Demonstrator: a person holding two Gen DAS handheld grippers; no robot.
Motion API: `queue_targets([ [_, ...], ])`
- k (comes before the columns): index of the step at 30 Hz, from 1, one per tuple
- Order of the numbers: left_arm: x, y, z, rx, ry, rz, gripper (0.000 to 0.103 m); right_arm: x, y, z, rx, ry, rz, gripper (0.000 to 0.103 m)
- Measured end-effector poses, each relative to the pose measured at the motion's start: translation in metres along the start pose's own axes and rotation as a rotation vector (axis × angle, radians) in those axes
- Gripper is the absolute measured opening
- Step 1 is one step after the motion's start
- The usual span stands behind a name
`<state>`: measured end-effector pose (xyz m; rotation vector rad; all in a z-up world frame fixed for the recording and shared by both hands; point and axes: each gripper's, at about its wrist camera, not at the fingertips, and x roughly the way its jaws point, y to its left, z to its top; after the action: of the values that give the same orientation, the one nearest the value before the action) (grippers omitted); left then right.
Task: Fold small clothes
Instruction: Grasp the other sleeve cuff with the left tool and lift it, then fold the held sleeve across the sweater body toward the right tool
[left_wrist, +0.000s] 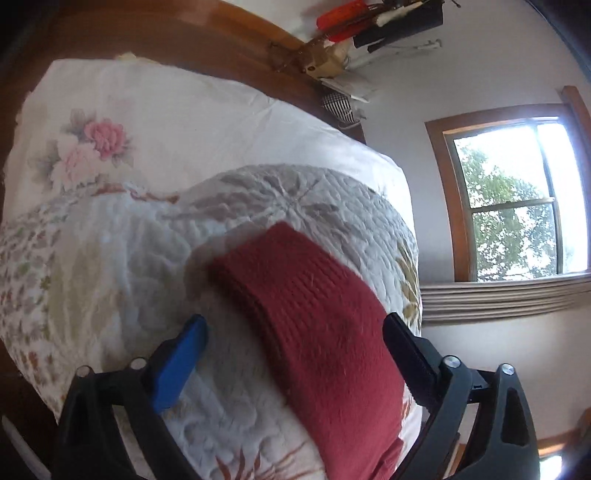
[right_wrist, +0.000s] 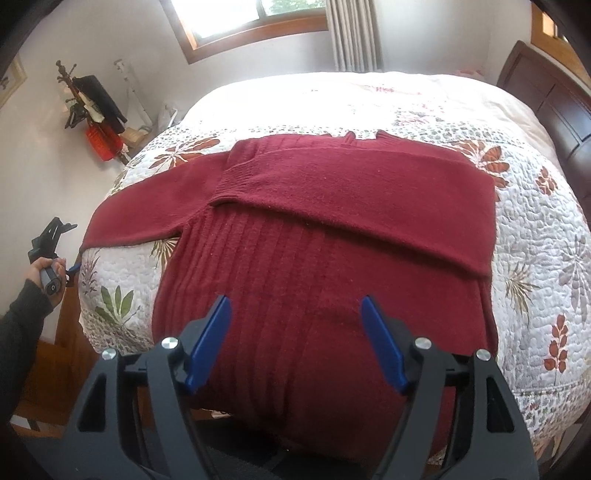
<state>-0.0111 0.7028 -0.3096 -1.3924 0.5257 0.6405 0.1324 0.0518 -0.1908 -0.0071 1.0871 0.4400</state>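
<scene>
Wide bed with white quilted floral bedspread (right_wrist: 535, 236) fills both views; dark wooden headboard (right_wrist: 546, 99) at the far right in the right wrist view, wood-framed window (left_wrist: 506, 199) on the wall beyond; dark red ribbed knit sweater (right_wrist: 332, 229) lies flat across the middle of the bedspread, hem toward the near edge, collar away; one sleeve is already folded across the chest, its cuff ending near the opposite shoulder; the other sleeve (left_wrist: 306, 314) is unfolded and stretches out to the bed's left edge, its end drooping over the side; coat stand with dark and red items (right_wrist: 96, 110) in the corner, small and unrelated; left gripper (left_wrist: 295, 332) sits at that outstretched sleeve, jaws wide apart with the sleeve running between them, blue pad on one side, black pad on the other, nothing pinched yet; person's hand (right_wrist: 44, 273) in a dark sleeve holds that tool at the bed's left side; right gripper (right_wrist: 297, 317) hovers over the lower body of the sweater near the hem, blue jaws spread, holding nothing; step looks like the second sleeve fold, roughly a third through; next move probably calls for the left jaws to clamp the sleeve near the cuff and carry it across the chest over the first sleeve, flat, without dragging the body off line.
</scene>
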Motion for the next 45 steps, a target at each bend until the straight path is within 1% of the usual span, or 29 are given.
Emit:
queue_targets([
  [1,0.002,0.001,0.002,0.008,-0.014,-0.004,0.054,-0.001,-0.002,-0.002,0.007,0.000,-0.004,0.073],
  [2,0.005,0.001,0.005,0.010,-0.006,0.000,0.041,-0.001,-0.003,-0.003,0.015,0.000,-0.007,0.073],
  [4,0.013,0.001,0.012,0.013,0.005,0.010,0.032,-0.003,-0.008,-0.006,0.032,-0.002,-0.014,0.073],
  [5,0.014,0.000,0.013,0.018,0.006,0.017,0.029,-0.003,-0.009,-0.006,0.037,-0.003,-0.016,0.073],
  [6,0.017,-0.001,0.015,0.025,0.009,0.029,0.022,-0.004,-0.011,-0.007,0.043,-0.005,-0.020,0.073],
  [7,0.017,-0.002,0.016,0.028,0.003,0.037,0.016,-0.005,-0.013,-0.007,0.047,-0.007,-0.022,0.073],
  [8,0.015,-0.003,0.016,0.030,-0.003,0.037,0.014,-0.005,-0.014,-0.007,0.050,-0.008,-0.024,0.073],
  [9,0.013,-0.004,0.016,0.030,-0.015,0.037,0.009,-0.006,-0.016,-0.008,0.056,-0.009,-0.025,0.073],
  [11,0.003,-0.010,0.013,0.047,-0.050,0.024,0.008,-0.005,-0.019,-0.009,0.065,-0.006,-0.026,0.073],
  [13,-0.015,-0.025,0.009,0.080,-0.094,-0.008,0.008,-0.006,-0.020,-0.010,0.068,-0.008,-0.028,0.073],
  [15,-0.032,-0.046,0.002,0.125,-0.122,-0.053,0.008,-0.007,-0.021,-0.010,0.073,-0.009,-0.027,0.073],
  [17,-0.052,-0.081,-0.011,0.207,-0.131,-0.123,0.008,-0.006,-0.023,-0.011,0.083,-0.008,-0.022,0.073],
  [20,-0.073,-0.140,-0.042,0.357,-0.121,-0.215,0.008,-0.004,-0.029,-0.009,0.107,-0.008,-0.007,0.073],
  [21,-0.080,-0.167,-0.060,0.432,-0.114,-0.253,0.008,-0.004,-0.030,-0.008,0.117,-0.009,-0.001,0.073],
  [23,-0.087,-0.204,-0.089,0.540,-0.100,-0.298,0.008,-0.005,-0.034,-0.008,0.133,-0.012,0.011,0.073],
  [24,-0.087,-0.222,-0.106,0.585,-0.082,-0.330,0.008,-0.006,-0.037,-0.007,0.143,-0.016,0.018,0.073],
  [27,-0.081,-0.258,-0.145,0.673,-0.032,-0.386,0.008,-0.011,-0.044,-0.008,0.156,-0.032,0.018,0.073],
  [28,-0.074,-0.273,-0.164,0.711,-0.004,-0.405,0.008,-0.012,-0.045,-0.008,0.159,-0.036,0.017,0.073],
  [30,-0.061,-0.290,-0.195,0.769,0.040,-0.415,0.008,-0.016,-0.053,-0.011,0.176,-0.042,0.010,0.074],
  [33,-0.041,-0.302,-0.236,0.828,0.117,-0.424,0.008,-0.021,-0.064,-0.015,0.204,-0.049,0.000,0.074],
  [35,-0.023,-0.310,-0.269,0.862,0.188,-0.424,0.008,-0.023,-0.072,-0.020,0.229,-0.049,-0.004,0.074],
  [36,-0.012,-0.313,-0.289,0.895,0.224,-0.419,0.008,-0.024,-0.077,-0.023,0.247,-0.048,-0.006,0.074],
  [37,-0.005,-0.315,-0.304,0.922,0.241,-0.412,0.008,-0.024,-0.081,-0.025,0.259,-0.045,-0.008,0.074],
  [39,0.015,-0.317,-0.344,0.999,0.290,-0.390,0.008,-0.024,-0.087,-0.029,0.282,-0.035,-0.006,0.074],
  [41,0.033,-0.312,-0.374,1.052,0.337,-0.365,0.008,-0.024,-0.093,-0.033,0.297,-0.031,-0.008,0.074],
  [44,0.061,-0.302,-0.420,1.130,0.414,-0.306,0.008,-0.024,-0.100,-0.040,0.321,-0.021,-0.007,0.074],
  [45,0.068,-0.298,-0.431,1.147,0.433,-0.291,0.008,-0.024,-0.103,-0.042,0.328,-0.020,-0.006,0.074],
])
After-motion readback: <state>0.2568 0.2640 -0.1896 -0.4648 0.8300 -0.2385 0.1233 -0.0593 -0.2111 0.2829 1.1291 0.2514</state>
